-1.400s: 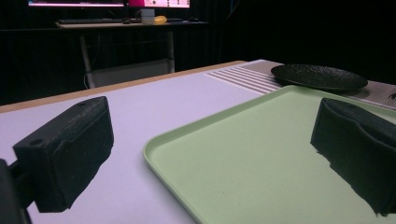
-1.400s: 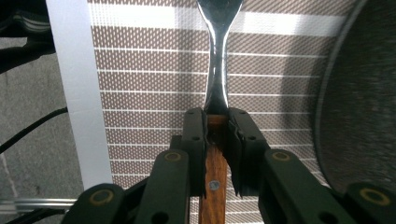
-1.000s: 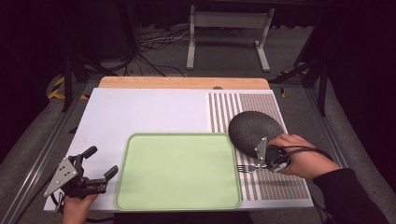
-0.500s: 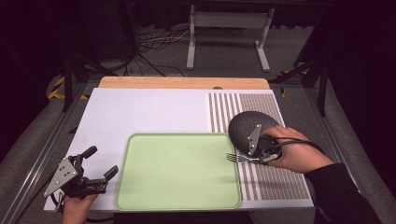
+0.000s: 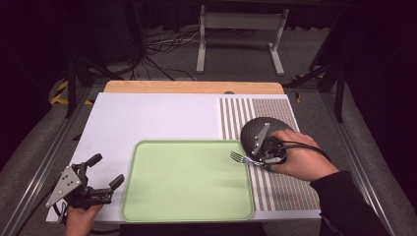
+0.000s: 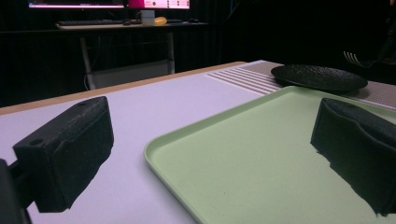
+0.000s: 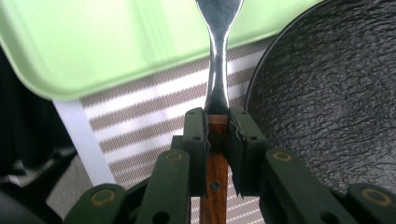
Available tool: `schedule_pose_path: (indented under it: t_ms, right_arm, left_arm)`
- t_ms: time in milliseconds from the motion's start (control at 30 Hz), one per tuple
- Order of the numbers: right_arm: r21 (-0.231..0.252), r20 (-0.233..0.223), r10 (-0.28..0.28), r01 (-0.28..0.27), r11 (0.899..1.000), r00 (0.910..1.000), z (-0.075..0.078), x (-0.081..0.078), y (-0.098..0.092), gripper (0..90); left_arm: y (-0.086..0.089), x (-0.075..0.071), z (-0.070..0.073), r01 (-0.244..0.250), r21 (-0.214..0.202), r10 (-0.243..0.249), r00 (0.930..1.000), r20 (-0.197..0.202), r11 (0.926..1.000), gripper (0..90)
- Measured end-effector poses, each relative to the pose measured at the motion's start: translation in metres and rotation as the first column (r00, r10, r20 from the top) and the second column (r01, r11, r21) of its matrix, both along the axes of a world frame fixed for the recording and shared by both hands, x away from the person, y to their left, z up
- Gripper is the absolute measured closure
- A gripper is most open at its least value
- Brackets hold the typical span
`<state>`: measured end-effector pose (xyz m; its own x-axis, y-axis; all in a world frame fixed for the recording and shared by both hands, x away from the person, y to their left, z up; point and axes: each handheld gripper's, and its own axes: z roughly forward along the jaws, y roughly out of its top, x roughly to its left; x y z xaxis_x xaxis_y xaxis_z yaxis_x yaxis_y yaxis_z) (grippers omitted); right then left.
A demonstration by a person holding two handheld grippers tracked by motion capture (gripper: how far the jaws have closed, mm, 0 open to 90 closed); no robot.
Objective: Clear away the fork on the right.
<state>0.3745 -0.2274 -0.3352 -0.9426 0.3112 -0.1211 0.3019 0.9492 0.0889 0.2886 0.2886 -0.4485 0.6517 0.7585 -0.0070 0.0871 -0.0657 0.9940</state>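
The right gripper (image 5: 259, 158) is clamped on a fork (image 5: 242, 158) by its wooden handle, which the right gripper view shows pinched between the 2 pads (image 7: 195, 135), the steel neck running out ahead. In the high view the fork's tines now hang over the green tray's (image 5: 147, 196) right edge, at about 3 o'clock on the tray. A second ago the tines lay further toward 3 o'clock, over the striped mat (image 5: 280, 189), and the hand sat lower on that mat; since then hand and fork have shifted toward 9 o'clock and slightly up the picture. The black plate (image 5: 253, 129) lies just behind the gripper, at 12 o'clock from it, unmoved. The left gripper (image 5: 104, 173) rests at the tray's 8 o'clock corner, its jaws spread with nothing between them, just where it was before.
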Motion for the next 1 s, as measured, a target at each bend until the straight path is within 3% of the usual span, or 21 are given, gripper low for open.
schedule_pose_path:
  t_ms: [133, 200, 433, 600, 633, 800, 1000]
  right_arm:
    - [0.050, -0.005, -0.084, 0.084, 0.995, 0.9965, -0.002, 0.000, 0.005, 77.9]
    - [0.051, -0.012, -0.097, 0.098, 0.994, 0.9952, -0.002, 0.001, 0.006, 78.0]
    - [0.119, -0.045, -0.214, 0.218, 0.969, 0.9759, -0.004, 0.001, 0.018, 77.9]
    - [0.150, -0.090, -0.284, 0.295, 0.944, 0.9547, -0.009, 0.000, 0.028, 77.9]
    - [0.150, -0.090, -0.284, 0.295, 0.944, 0.9547, -0.009, 0.000, 0.028, 77.9]
    - [0.155, -0.132, -0.361, 0.379, 0.912, 0.9231, -0.013, 0.001, 0.037, 77.9]
    - [0.167, -0.133, -0.408, 0.426, 0.889, 0.9032, -0.019, 0.001, 0.046, 77.9]
  left_arm:
    - [0.000, 0.000, 0.000, 0.001, 0.001, -0.001, 1.0000, 0.001, 1.0000, 0.0]
    - [0.000, 0.000, 0.000, 0.001, 0.001, -0.001, 1.0000, 0.002, 1.0000, 0.0]
    - [0.000, 0.000, 0.000, 0.000, -0.001, 0.000, 1.0000, 0.003, 1.0000, 0.0]
    - [0.000, 0.000, 0.000, 0.003, -0.003, -0.003, 1.0000, 0.004, 1.0000, 0.0]
    - [0.000, 0.000, 0.000, 0.003, -0.002, -0.003, 1.0000, 0.004, 1.0000, 0.0]
    - [0.000, 0.000, 0.001, 0.004, -0.003, -0.004, 1.0000, 0.005, 1.0000, 0.0]
    - [0.000, 0.000, 0.001, 0.003, -0.002, -0.003, 1.0000, 0.007, 1.0000, 0.0]
